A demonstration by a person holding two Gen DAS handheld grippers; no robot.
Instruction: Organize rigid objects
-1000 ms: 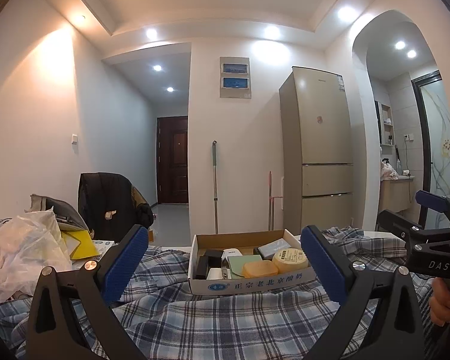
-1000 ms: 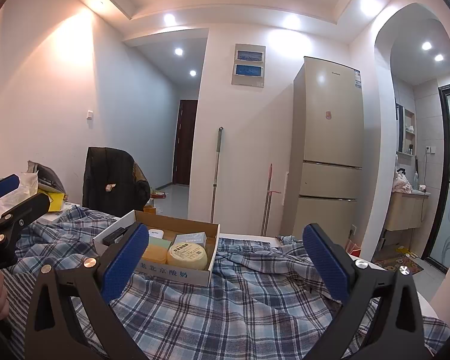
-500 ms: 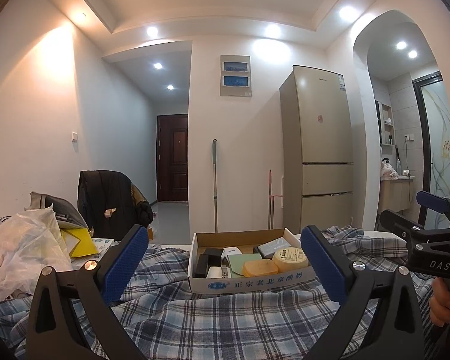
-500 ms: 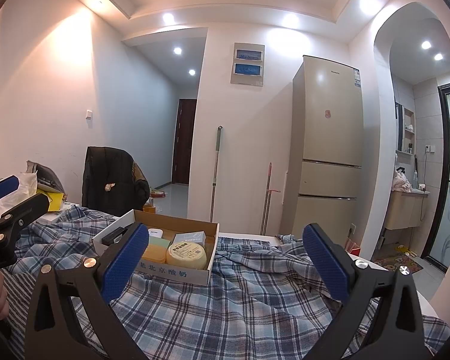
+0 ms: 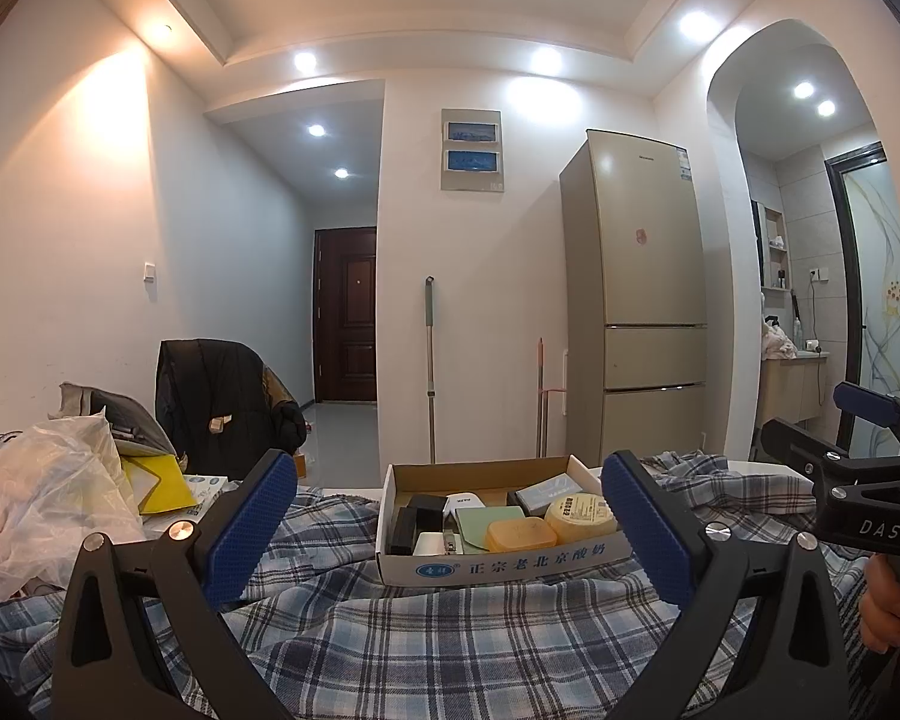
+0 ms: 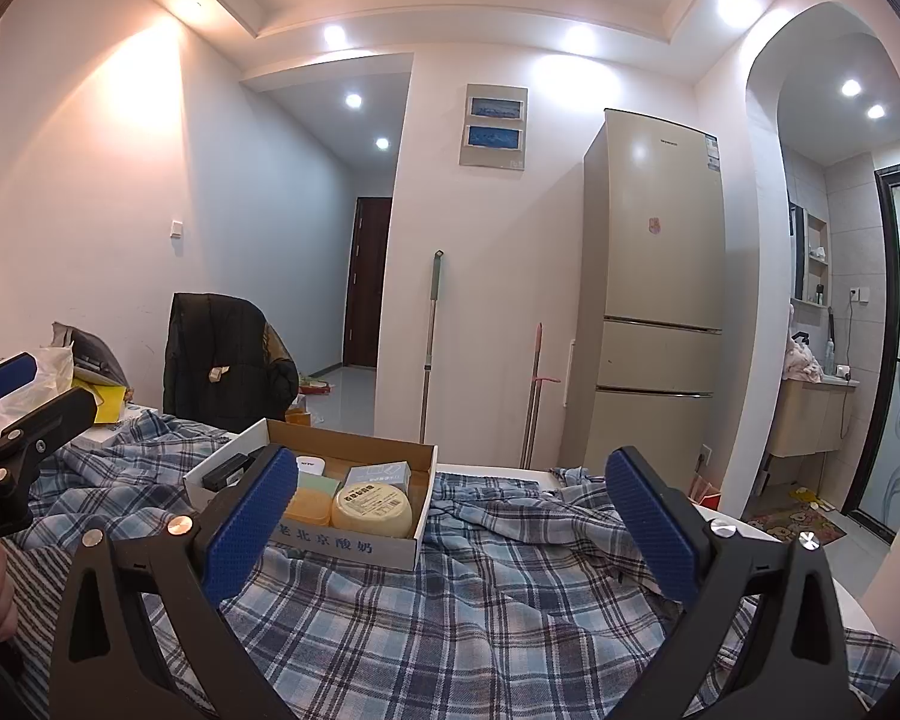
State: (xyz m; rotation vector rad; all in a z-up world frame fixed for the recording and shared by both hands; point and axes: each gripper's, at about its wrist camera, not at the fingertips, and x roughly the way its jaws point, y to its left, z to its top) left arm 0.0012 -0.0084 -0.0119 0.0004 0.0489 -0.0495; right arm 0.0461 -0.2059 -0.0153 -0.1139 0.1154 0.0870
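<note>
A shallow cardboard box (image 5: pixel 498 565) (image 6: pixel 354 545) sits on the plaid cloth. It holds a round yellow tin (image 5: pixel 579 510) (image 6: pixel 372 509), an orange case (image 5: pixel 521 534), a green flat box (image 5: pixel 489 521), a grey-blue box (image 5: pixel 549 489) (image 6: pixel 379 473), black blocks (image 5: pixel 415 522) and white pieces (image 5: pixel 463 501). My left gripper (image 5: pixel 450 531) stands open, short of the box with nothing between its fingers. My right gripper (image 6: pixel 450 531) is open too, to the right of the box, over bare cloth.
The blue plaid cloth (image 5: pixel 438 648) (image 6: pixel 510 600) lies rumpled behind and right of the box. A heap of plastic bags (image 5: pixel 42 498) and a yellow folder (image 5: pixel 153 483) fills the left. A chair with a black jacket (image 5: pixel 222 402), a fridge (image 5: pixel 636 306) and mops stand beyond.
Both views have risen very slightly, so the box sits a little lower in frame. Both grippers stay open and nothing in the box has moved.
</note>
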